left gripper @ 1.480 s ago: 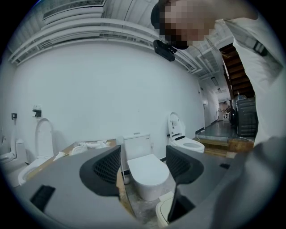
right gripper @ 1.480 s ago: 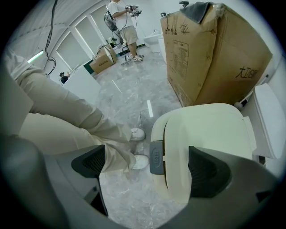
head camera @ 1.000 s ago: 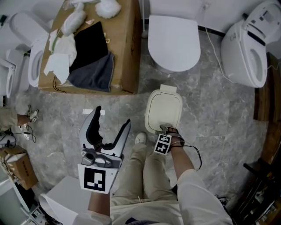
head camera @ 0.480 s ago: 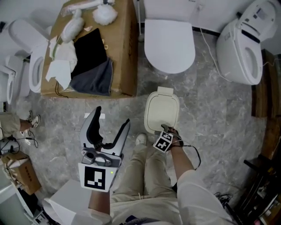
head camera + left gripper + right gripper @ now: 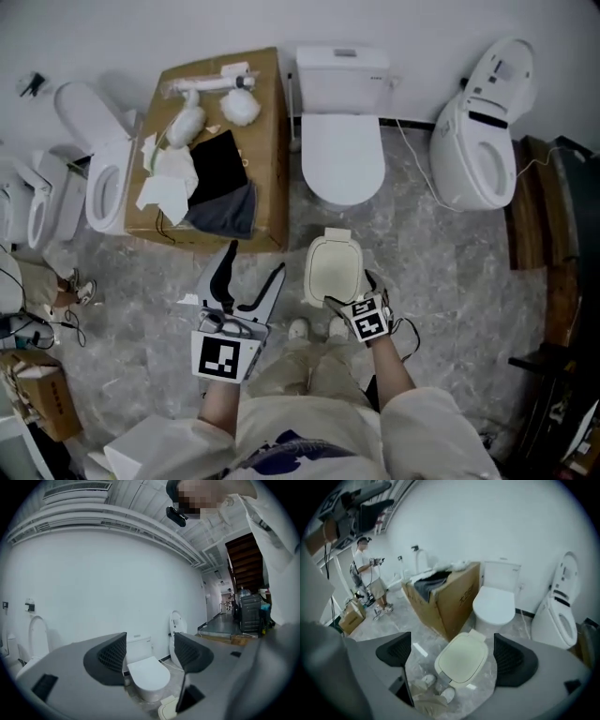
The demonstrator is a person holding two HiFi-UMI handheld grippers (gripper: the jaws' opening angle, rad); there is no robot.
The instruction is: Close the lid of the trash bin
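The cream-coloured, rounded plastic trash bin (image 5: 310,281) is standing on the grey marbled floor (image 5: 450,272), with its flat lid (image 5: 334,261) lying fully down over the rim. The right gripper (image 5: 345,302) is hovering just beside the bin's near edge, clear of it and pointing down at it. Its jaws are standing wide apart, having just been closing slightly. The bin is showing through the gap below them, with neither pad touching it. The left gripper (image 5: 253,267) is hanging to the left of the bin, apart from it, its jaws also gaping wide with nothing held between them. Beyond the bin, a white ceramic toilet (image 5: 342,155) with its cover down is sitting against the wall. A brown cardboard box (image 5: 267,122) is standing behind and left of the bin. The person's pale shoes (image 5: 300,329) are resting just in front of the bin.
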